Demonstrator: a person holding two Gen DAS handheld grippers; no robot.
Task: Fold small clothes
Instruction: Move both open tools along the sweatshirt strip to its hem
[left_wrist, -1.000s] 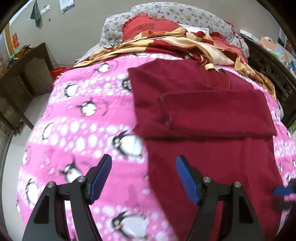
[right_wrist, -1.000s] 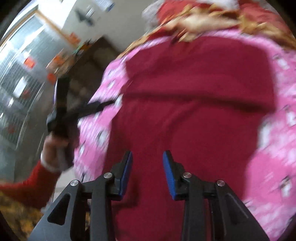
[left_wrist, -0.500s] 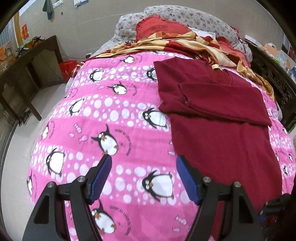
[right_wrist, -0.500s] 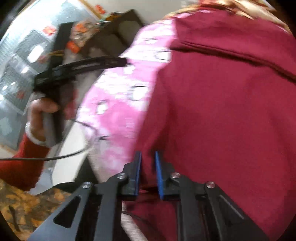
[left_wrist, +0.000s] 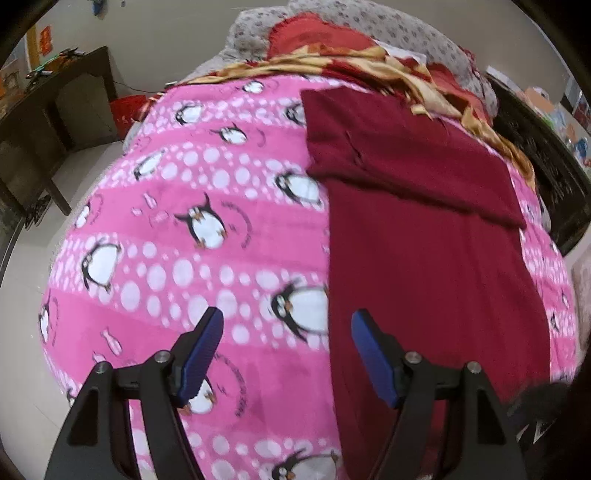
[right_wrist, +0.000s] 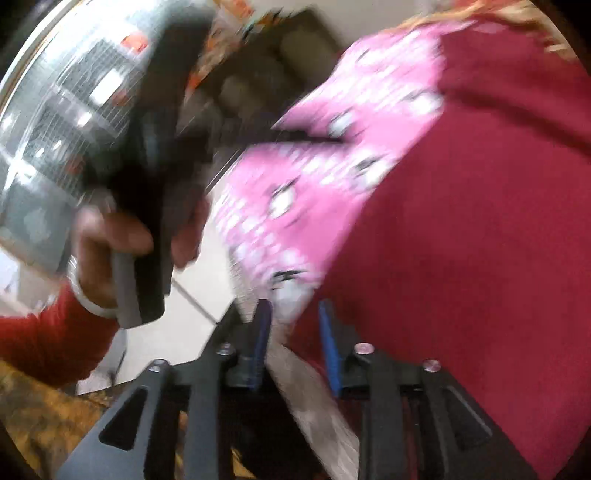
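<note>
Left gripper: fingers spread wide, nothing between them; hovers over the near part of the blanket, its right finger above the shirt's left edge.
Right gripper: fingers a narrow gap apart, straddling the shirt's near left corner at the blanket's edge; the view is blurred, so whether cloth is pinched cannot be told.
Shirt: dark red, lying flat on the right half of the blanket, sleeve folded across the chest; left edge runs straight, near to far.
Open room: broad bare stretch of blanket to the shirt's left; floor beyond the bed's left side.
Change: half a second ago the right gripper's fingers were almost together; the gap is now wider. The left gripper has shifted right, toward the shirt.
Blanket: pink, penguin print, white dots.
Far end: striped red-and-yellow cloth, then flowered pillows.
Room: dark wooden desk at left, pale wall behind.
</note>
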